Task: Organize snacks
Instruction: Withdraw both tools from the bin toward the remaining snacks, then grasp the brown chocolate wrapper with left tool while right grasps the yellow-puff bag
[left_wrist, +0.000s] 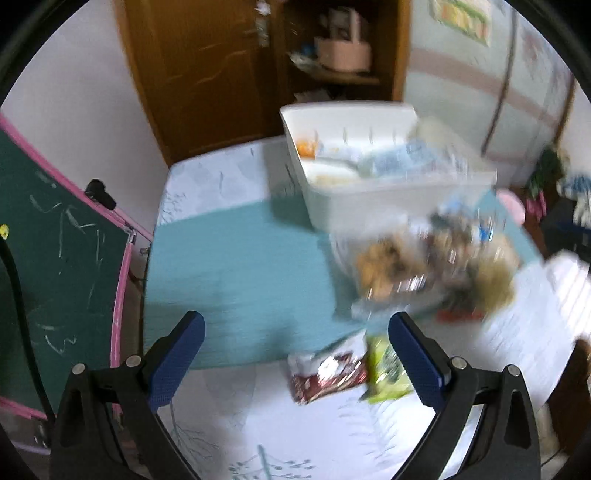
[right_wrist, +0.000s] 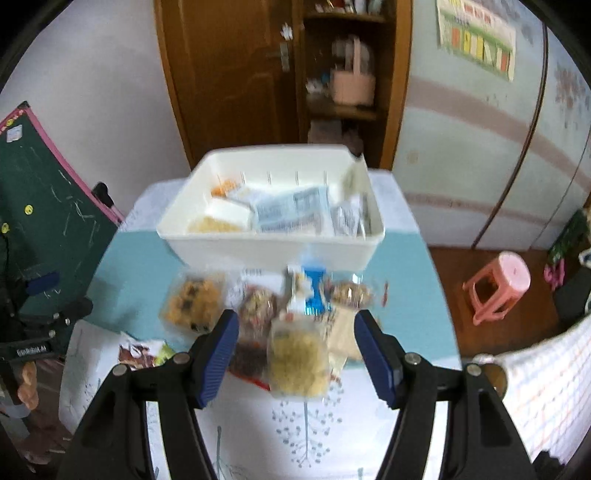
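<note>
A white plastic bin (right_wrist: 221, 243) stands at the far side of the table and holds several snack packets; it also shows in the left wrist view (left_wrist: 369, 199). A pile of wrapped snacks (right_wrist: 280, 314) lies in front of it, with a yellow noodle-like pack (right_wrist: 297, 354) nearest. My right gripper (right_wrist: 295, 347) is open above that pack. My left gripper (left_wrist: 295, 354) is open and empty over the table, with a brown packet (left_wrist: 325, 376) and a green packet (left_wrist: 386, 373) just ahead of its right finger. The snack pile (left_wrist: 424, 266) is blurred in the left wrist view.
The table has a teal and white cloth (left_wrist: 229, 266). A green chalkboard with a pink frame (left_wrist: 55, 258) leans at the left. A pink stool (right_wrist: 498, 284) stands on the floor to the right. A wooden door and shelf (right_wrist: 332, 74) are behind the table.
</note>
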